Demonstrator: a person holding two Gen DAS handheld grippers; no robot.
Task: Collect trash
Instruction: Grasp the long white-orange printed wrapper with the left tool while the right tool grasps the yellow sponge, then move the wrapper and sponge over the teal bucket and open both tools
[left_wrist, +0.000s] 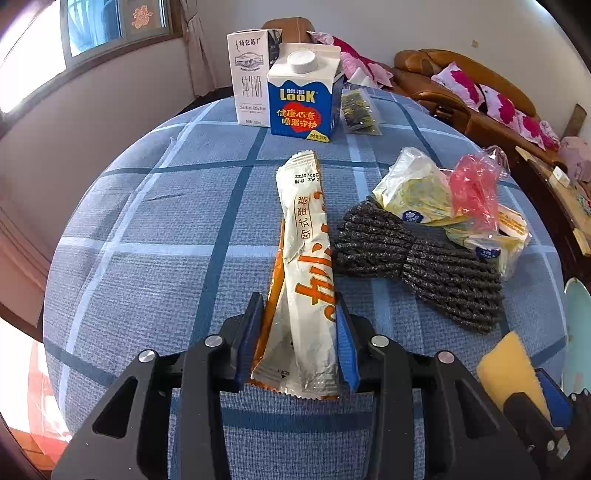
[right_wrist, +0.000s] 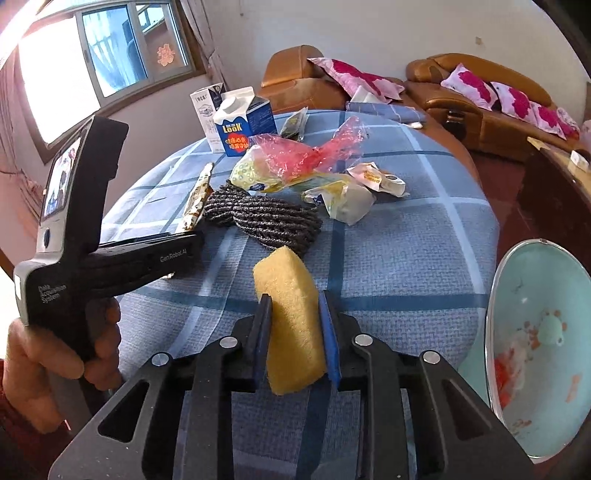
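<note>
So the cake wrapper (left_wrist: 306, 266) is lying lengthwise on the blue checked tablecloth (left_wrist: 155, 229), its near end sitting right between the left gripper (left_wrist: 300, 328) pads, which look closed in against its sides, though I can't tell how firmly. It's an empty foil-ish sleeve, so I'd guess super light, floppy and a bit slick; pinching the flattened end seam seems safest. At 3 o'clock from it, touching, is the dark foam net (left_wrist: 417, 258), then crumpled tissue packs (left_wrist: 413, 192) and a red plastic bag (left_wrist: 474, 188). Two milk cartons (left_wrist: 303, 92) stand at 12. The right gripper (right_wrist: 295, 332) is clamped on a yellow sponge (right_wrist: 291, 321), with a dirty pale-green plate (right_wrist: 543, 332) at its 3 o'clock.
</note>
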